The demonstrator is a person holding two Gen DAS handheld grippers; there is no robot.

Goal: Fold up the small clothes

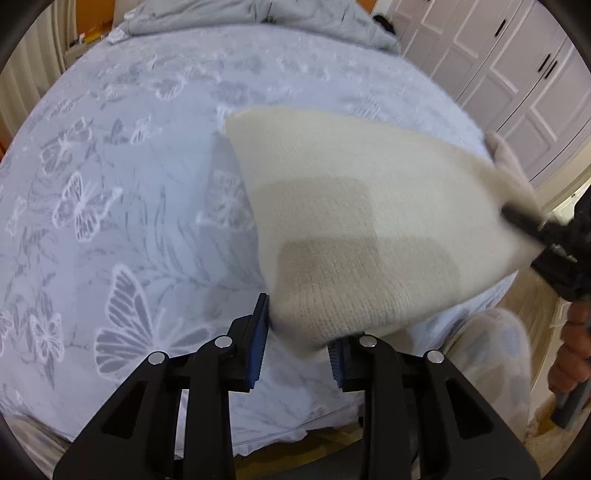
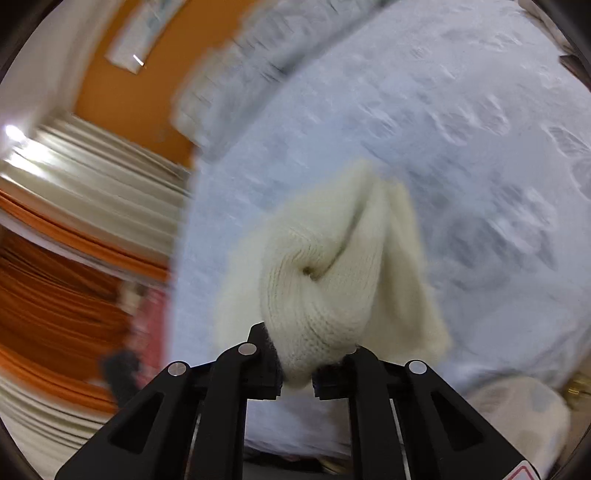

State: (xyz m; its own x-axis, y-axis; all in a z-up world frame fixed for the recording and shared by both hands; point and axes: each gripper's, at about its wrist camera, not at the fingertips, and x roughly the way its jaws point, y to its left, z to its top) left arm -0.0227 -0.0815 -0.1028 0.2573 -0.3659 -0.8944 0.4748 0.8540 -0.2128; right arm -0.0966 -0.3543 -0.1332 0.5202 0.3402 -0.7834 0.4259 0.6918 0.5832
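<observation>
A cream knitted garment [image 1: 369, 221] hangs spread above the bed, held up at its right end. My left gripper [image 1: 299, 343] is open; the garment's lower edge hangs between its blue-padded fingers [image 1: 258, 347], touching or close to the left pad. My right gripper [image 2: 297, 373] is shut on a bunched fold of the same garment [image 2: 325, 288], and it also shows in the left wrist view [image 1: 524, 221] gripping the garment's right edge. The right wrist view is blurred by motion.
The bed carries a pale blue sheet with a butterfly pattern [image 1: 110, 221]. A grey blanket [image 1: 258, 14] lies bunched at its far end. White cupboard doors [image 1: 517, 74] stand at the right. Orange wall and curtains [image 2: 74, 221] are at the bed's other side.
</observation>
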